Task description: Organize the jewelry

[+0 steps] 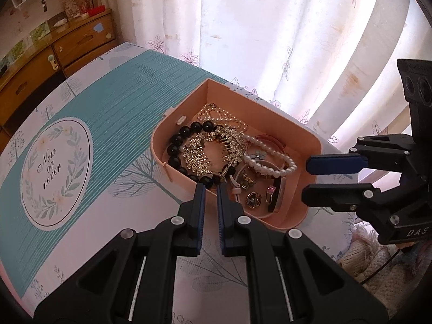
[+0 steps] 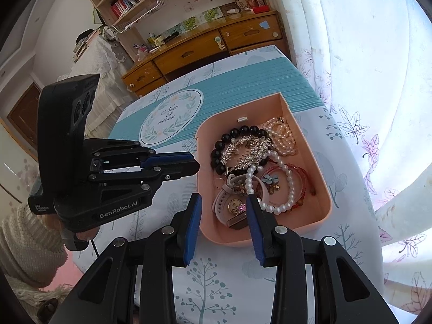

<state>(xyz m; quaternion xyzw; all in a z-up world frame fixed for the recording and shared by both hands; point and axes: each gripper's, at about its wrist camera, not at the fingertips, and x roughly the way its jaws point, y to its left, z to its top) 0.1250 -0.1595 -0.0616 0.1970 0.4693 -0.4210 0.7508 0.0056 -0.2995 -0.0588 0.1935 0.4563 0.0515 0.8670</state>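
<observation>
Left gripper [image 1: 210,186]: we see our jaws drawn narrow, almost together, nothing between them; the tips hover at the near wall of the pink tray [image 1: 272,220].
Right gripper [image 2: 224,202]: we hold it partly open, empty, its tips above the tray's near end, over a pink watch [image 2: 225,212].
Tray: we find it on the tablecloth [image 1: 108,124], close to the curtain [image 1: 270,40] side of the table.
Near jewelry: a small ring with a pink stone [image 1: 270,190] and a round gold brooch [image 1: 253,199] lie at the near end.
Middle: we see a white pearl bracelet [image 1: 272,168] and a rhinestone leaf hair comb [image 1: 213,149] lying over a black bead bracelet [image 1: 179,145].
Far end: a pale pearl chain [image 1: 216,112] is heaped.
Beyond: a wooden dresser [image 2: 205,48] stands past the table.
</observation>
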